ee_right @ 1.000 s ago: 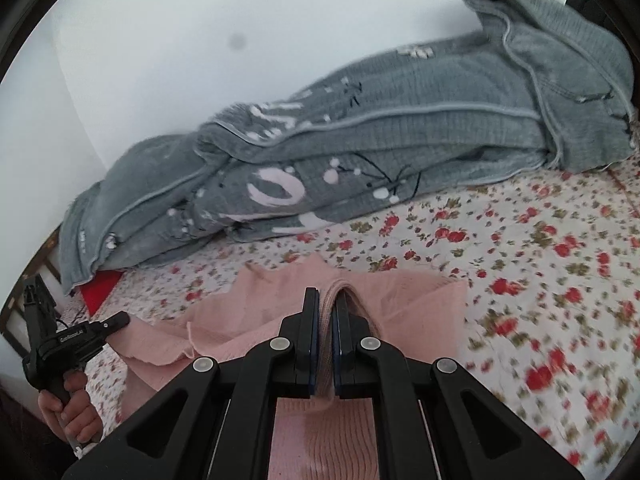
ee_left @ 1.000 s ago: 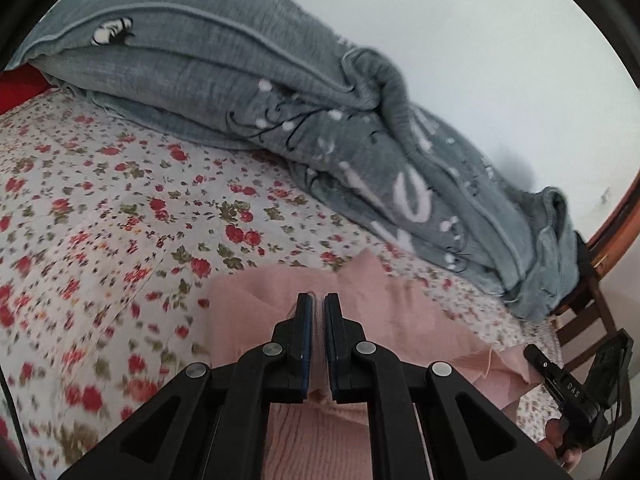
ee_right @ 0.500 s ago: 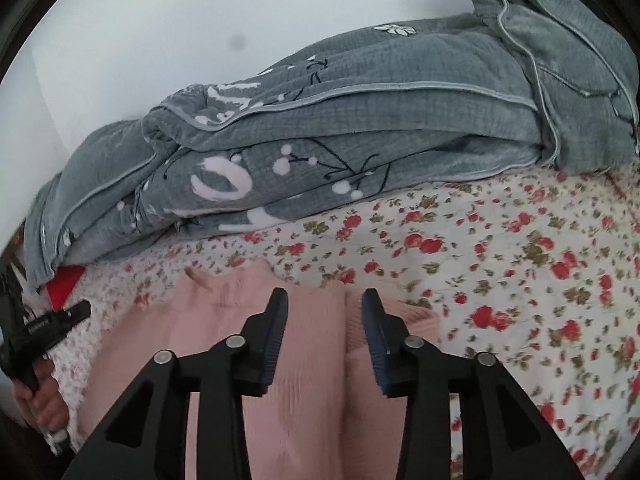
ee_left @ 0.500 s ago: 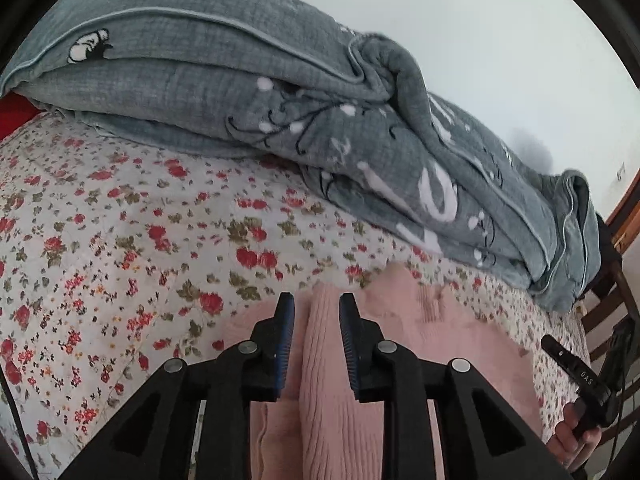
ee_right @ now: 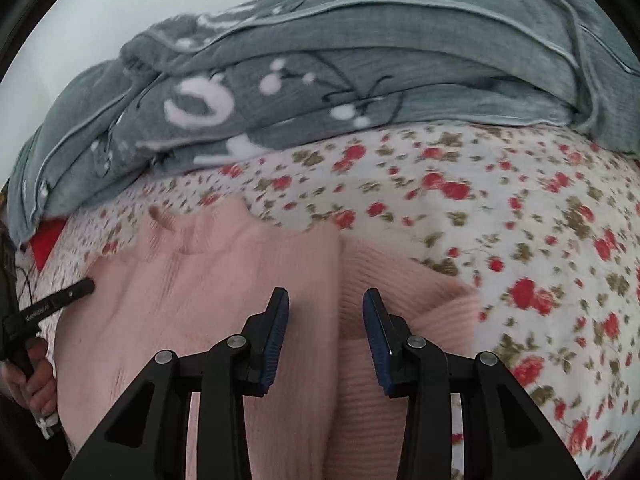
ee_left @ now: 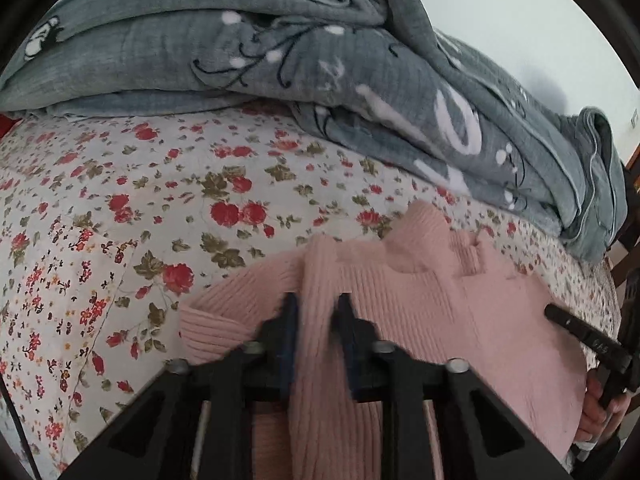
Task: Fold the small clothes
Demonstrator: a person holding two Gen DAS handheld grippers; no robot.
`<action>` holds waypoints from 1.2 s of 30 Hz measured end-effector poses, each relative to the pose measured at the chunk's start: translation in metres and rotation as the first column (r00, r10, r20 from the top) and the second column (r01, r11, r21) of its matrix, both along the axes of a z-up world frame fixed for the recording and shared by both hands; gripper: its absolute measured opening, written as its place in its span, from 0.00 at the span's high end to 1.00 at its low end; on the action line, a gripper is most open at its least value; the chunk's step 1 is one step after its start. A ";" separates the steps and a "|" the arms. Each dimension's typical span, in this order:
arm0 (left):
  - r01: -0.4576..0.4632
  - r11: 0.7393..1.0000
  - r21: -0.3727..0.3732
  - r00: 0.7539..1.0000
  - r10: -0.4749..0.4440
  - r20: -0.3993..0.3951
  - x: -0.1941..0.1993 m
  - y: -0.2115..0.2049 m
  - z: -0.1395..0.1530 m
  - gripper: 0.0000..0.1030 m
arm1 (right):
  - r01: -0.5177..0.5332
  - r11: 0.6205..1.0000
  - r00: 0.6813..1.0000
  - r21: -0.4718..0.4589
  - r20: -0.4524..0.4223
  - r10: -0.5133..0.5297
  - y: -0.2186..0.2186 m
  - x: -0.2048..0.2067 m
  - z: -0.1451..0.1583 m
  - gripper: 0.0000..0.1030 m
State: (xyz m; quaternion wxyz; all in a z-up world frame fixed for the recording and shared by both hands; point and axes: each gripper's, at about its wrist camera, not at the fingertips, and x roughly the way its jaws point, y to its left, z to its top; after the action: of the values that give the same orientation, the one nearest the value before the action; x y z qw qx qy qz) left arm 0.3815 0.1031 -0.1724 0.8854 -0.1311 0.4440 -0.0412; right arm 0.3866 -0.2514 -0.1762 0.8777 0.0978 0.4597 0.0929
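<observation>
The pink sweater (ee_left: 460, 320) lies spread on the flowered bed (ee_left: 120, 220), collar toward the grey blanket (ee_left: 280, 40). A raised ridge of knit is clenched in the left tool (ee_left: 316, 300). The right tool (ee_right: 325, 294) has just been closing, yet its jaws stand apart over a crease – nothing is pressed. If one side alone is lifted, the fold may be skewed; a shallow pinch may slip – or only the top layer may be taken.
</observation>
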 end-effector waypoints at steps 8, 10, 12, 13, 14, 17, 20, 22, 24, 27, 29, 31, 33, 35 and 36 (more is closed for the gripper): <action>-0.059 0.993 -0.104 0.997 0.064 0.046 -0.003 0.020 0.003 0.93 | 0.031 0.999 0.991 -0.005 0.129 -0.030 -0.006 -0.008 0.010 0.95; -0.060 0.995 -0.079 0.997 0.063 0.044 0.000 0.016 -0.008 0.93 | 0.044 0.999 0.996 -0.022 0.074 -0.042 -0.006 -0.001 -0.006 0.95; -0.060 0.995 -0.079 0.996 0.065 0.063 -0.002 0.016 -0.015 0.90 | 0.046 0.999 0.996 -0.002 0.071 -0.046 -0.009 0.000 -0.007 0.95; -0.064 0.994 -0.085 0.995 0.070 0.069 -0.003 0.017 -0.016 0.90 | 0.050 0.999 0.995 -0.003 0.083 -0.050 -0.009 -0.002 -0.006 0.95; -0.069 0.994 -0.085 0.994 0.076 0.076 -0.005 0.017 -0.018 0.90 | 0.050 0.999 0.995 -0.012 0.086 -0.048 -0.008 -0.002 -0.006 0.94; -0.072 0.996 -0.051 0.993 0.076 0.090 -0.007 0.012 -0.018 0.89 | 0.028 0.999 0.996 -0.032 0.087 -0.025 -0.004 -0.002 -0.008 0.94; -0.060 0.998 -0.022 0.994 0.062 0.092 -0.006 0.008 -0.019 0.88 | 0.023 1.000 0.996 -0.017 0.083 -0.021 -0.004 0.001 -0.009 0.92; -0.055 0.998 -0.018 0.994 0.056 0.089 -0.005 0.007 -0.020 0.87 | 0.017 1.000 0.997 -0.002 0.071 -0.017 -0.005 0.005 -0.012 0.91; -0.053 0.998 -0.027 0.995 0.055 0.088 -0.005 0.008 -0.020 0.86 | 0.018 1.000 0.998 0.000 0.066 -0.018 -0.004 0.006 -0.013 0.91; -0.049 0.998 -0.040 0.995 0.052 0.086 -0.004 0.009 -0.021 0.86 | 0.016 1.000 0.998 -0.012 0.064 -0.015 -0.002 0.006 -0.013 0.91; -0.046 0.998 -0.044 0.995 0.049 0.085 -0.004 0.009 -0.022 0.85 | 0.016 1.000 0.998 -0.010 0.060 -0.015 -0.003 0.007 -0.013 0.91; -0.045 0.998 -0.044 0.995 0.049 0.084 -0.004 0.009 -0.022 0.85 | 0.015 1.000 0.998 -0.012 0.061 -0.014 -0.003 0.007 -0.014 0.91; -0.044 0.998 -0.045 0.995 0.048 0.084 -0.004 0.009 -0.023 0.85 | 0.014 1.000 0.998 -0.016 0.061 -0.013 -0.003 0.007 -0.014 0.91; -0.044 0.998 -0.046 0.995 0.048 0.085 -0.004 0.009 -0.023 0.85 | 0.014 1.000 0.998 -0.015 0.061 -0.013 -0.003 0.008 -0.014 0.91; -0.044 0.998 -0.046 0.995 0.048 0.085 -0.004 0.009 -0.023 0.85 | 0.014 1.000 0.998 -0.015 0.061 -0.013 -0.003 0.007 -0.014 0.91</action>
State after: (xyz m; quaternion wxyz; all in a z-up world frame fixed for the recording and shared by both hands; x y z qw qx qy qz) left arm 0.3776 0.1119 -0.1952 0.9013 -0.1590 0.4014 -0.0360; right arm 0.3941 -0.2542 -0.1898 0.8927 0.0912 0.4329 0.0864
